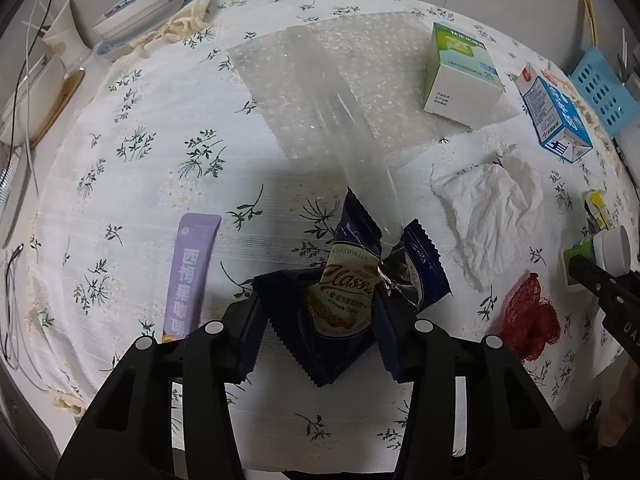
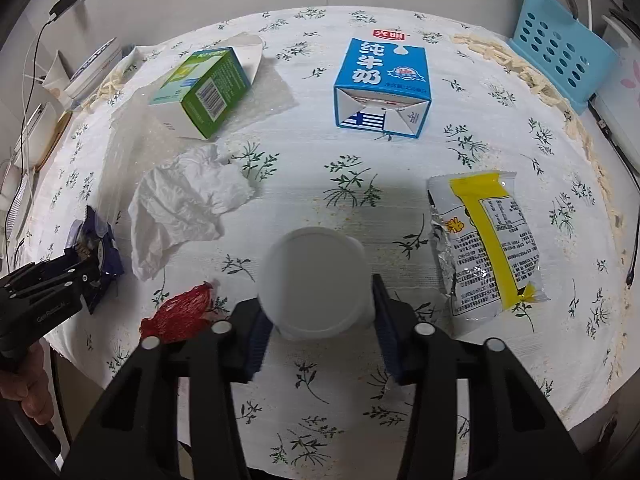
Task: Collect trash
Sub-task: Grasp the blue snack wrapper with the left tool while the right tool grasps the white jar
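Note:
My left gripper (image 1: 320,316) is shut on a dark blue cookie wrapper (image 1: 348,300), held above the floral tablecloth; it also shows at the left of the right wrist view (image 2: 94,256). My right gripper (image 2: 320,312) is shut on a white plastic bottle (image 2: 314,280), seen cap-on; it shows at the right edge of the left wrist view (image 1: 600,252). Loose trash on the table: a crumpled white tissue (image 2: 188,200), a red net scrap (image 2: 180,314), a yellow-and-silver snack bag (image 2: 488,240), a blue milk carton (image 2: 382,84), a green box (image 2: 204,88), a purple sachet (image 1: 190,276).
A sheet of bubble wrap (image 1: 340,92) lies under the green box. A blue perforated basket (image 2: 560,64) stands at the back right. Bowls (image 1: 140,8), a paper cup and cables sit off the table's left side. The tablecloth (image 2: 400,380) hangs over the near edge.

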### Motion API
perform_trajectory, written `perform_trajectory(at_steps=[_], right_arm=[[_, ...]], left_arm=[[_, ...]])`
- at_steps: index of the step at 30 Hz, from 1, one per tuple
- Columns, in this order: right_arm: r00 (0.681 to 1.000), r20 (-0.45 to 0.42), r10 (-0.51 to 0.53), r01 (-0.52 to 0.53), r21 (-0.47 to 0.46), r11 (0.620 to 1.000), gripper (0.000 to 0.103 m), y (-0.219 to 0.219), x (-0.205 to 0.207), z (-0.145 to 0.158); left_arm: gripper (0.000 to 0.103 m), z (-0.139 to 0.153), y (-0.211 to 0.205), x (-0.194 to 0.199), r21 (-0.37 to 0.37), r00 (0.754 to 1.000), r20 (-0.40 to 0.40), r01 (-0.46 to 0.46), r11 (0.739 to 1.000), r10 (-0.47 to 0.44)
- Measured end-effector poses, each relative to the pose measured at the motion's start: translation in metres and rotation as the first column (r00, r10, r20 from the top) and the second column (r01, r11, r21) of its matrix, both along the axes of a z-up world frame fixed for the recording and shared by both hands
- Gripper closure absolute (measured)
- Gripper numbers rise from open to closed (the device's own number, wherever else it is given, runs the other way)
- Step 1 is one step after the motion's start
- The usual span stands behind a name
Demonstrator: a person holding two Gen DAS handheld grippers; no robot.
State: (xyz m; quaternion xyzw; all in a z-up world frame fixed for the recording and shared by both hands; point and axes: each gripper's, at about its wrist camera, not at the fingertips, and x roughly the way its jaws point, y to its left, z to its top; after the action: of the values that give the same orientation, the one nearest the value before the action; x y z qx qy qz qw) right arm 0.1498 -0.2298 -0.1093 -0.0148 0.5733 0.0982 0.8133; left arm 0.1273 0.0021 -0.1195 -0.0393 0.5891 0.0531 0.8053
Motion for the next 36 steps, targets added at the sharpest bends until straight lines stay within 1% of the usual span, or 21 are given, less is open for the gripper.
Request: perform_trajectory(at_steps=[3, 5, 7, 12, 14, 17, 22, 29, 36], right_arm=[[1.000, 0.002, 0.002, -0.002, -0.002, 1.000, 0.062, 0.000, 0.000, 0.000], [1.000, 0.001, 0.001, -0.001, -0.004, 1.000, 0.062, 0.000, 0.000, 0.000], [1.000, -0.002, 0.001, -0.001, -0.003, 1.000, 0.062, 0.000, -0.001, 0.001], [1.000, 0.000, 0.003, -0.003, 0.002, 1.000, 0.062, -0.002, -0.004, 0.004], [1.000, 0.004, 0.003, -0.003, 0.002, 1.000, 0.062, -0.003, -0.006, 0.006], [1.000, 0.011, 0.001, -0.001, 0.003, 1.000, 0.062, -0.006, -0.009, 0.010], [1.000, 0.026, -0.004, 0.004, 0.005, 1.000, 0.062, -0.009, -0.014, 0.017], [0.999, 0.049, -0.012, 0.011, 0.015, 1.000, 0.062, -0.012, -0.020, 0.028], [0.997, 0.072, -0.022, 0.021, 0.019, 1.000, 0.062, -0.013, -0.029, 0.040]], left_arm=[[0.063, 0.000, -0.001, 0.002, 0.008, 1.000, -0.005, 0.004, 1.000, -0.004], [0.070, 0.001, -0.003, 0.001, 0.005, 1.000, -0.008, 0.005, 1.000, -0.005], [0.074, 0.001, -0.004, 0.000, 0.005, 1.000, -0.009, 0.001, 1.000, 0.000], [0.080, 0.002, -0.007, -0.003, 0.003, 1.000, -0.004, -0.002, 1.000, 0.002], [0.083, 0.002, -0.006, -0.004, -0.010, 1.000, -0.004, -0.009, 1.000, 0.009], [0.084, 0.003, -0.006, -0.005, -0.033, 1.000, -0.002, -0.016, 0.999, 0.016], [0.085, 0.008, -0.006, -0.007, -0.048, 1.000, 0.013, -0.022, 0.999, 0.022], [0.085, 0.021, -0.011, -0.021, -0.056, 0.999, 0.036, -0.020, 0.998, 0.022], [0.085, 0.033, -0.014, -0.026, -0.058, 0.998, 0.063, -0.013, 0.998, 0.017]])
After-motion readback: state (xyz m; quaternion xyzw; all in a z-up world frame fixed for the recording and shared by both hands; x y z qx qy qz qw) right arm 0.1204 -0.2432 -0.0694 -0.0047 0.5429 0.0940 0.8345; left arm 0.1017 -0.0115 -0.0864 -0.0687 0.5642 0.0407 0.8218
